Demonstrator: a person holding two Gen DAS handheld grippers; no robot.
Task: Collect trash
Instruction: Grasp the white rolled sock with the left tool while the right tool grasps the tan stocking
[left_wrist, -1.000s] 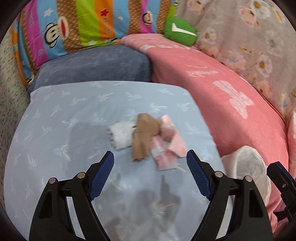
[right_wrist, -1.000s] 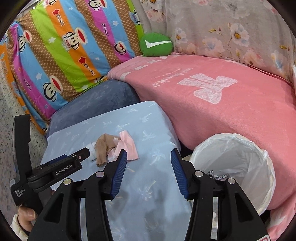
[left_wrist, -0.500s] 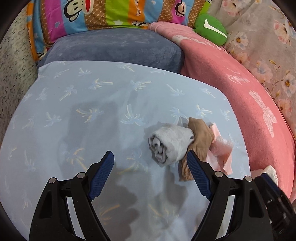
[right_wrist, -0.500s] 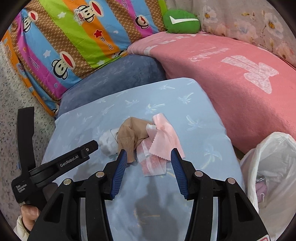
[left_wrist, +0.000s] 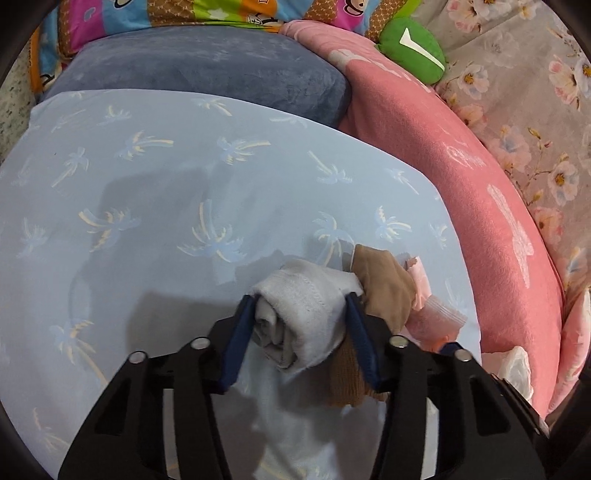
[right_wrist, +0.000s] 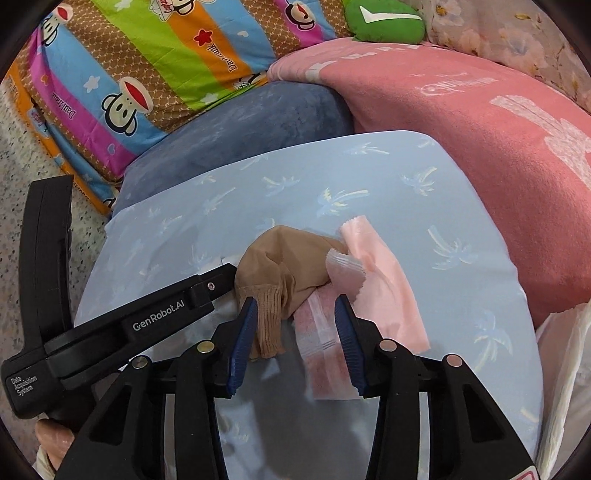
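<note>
I have a light blue palm-print cushion (left_wrist: 155, 206) under both grippers, with a darker blue cushion (left_wrist: 207, 70) at its far edge, a pink blanket (left_wrist: 491, 221) to the right, and a striped monkey-print quilt (right_wrist: 147, 62) at the far left. One green plush (left_wrist: 412, 51) sits on the far side, where the pink blanket meets a floral cloth (left_wrist: 535, 110). A white bag liner (right_wrist: 565, 369) shows at the right edge of the cushion, near me.

The trash lies in one small heap on the near right part of the cushion, three pieces that I count: a rolled white sock (left_wrist: 306, 314) on the left, a tan stocking (right_wrist: 280, 266) draped in the middle, and a pink wrapper (right_wrist: 380, 288) on the right. They touch and overlap, so the stocking lies across what either claw reaches for.

My left gripper (left_wrist: 301, 332) is closing, and its blue pads (left_wrist: 240, 343) press on both sides of the rolled white sock. The tan stocking trails just past its right finger.

My right gripper (right_wrist: 295, 339) is also closing, about half spread, straddling the stocking's cuff and the wrapper's near end. I see gaps at both pads, so nothing is clamped there. The left gripper's black body crosses just left of it, tip against the stocking.
</note>
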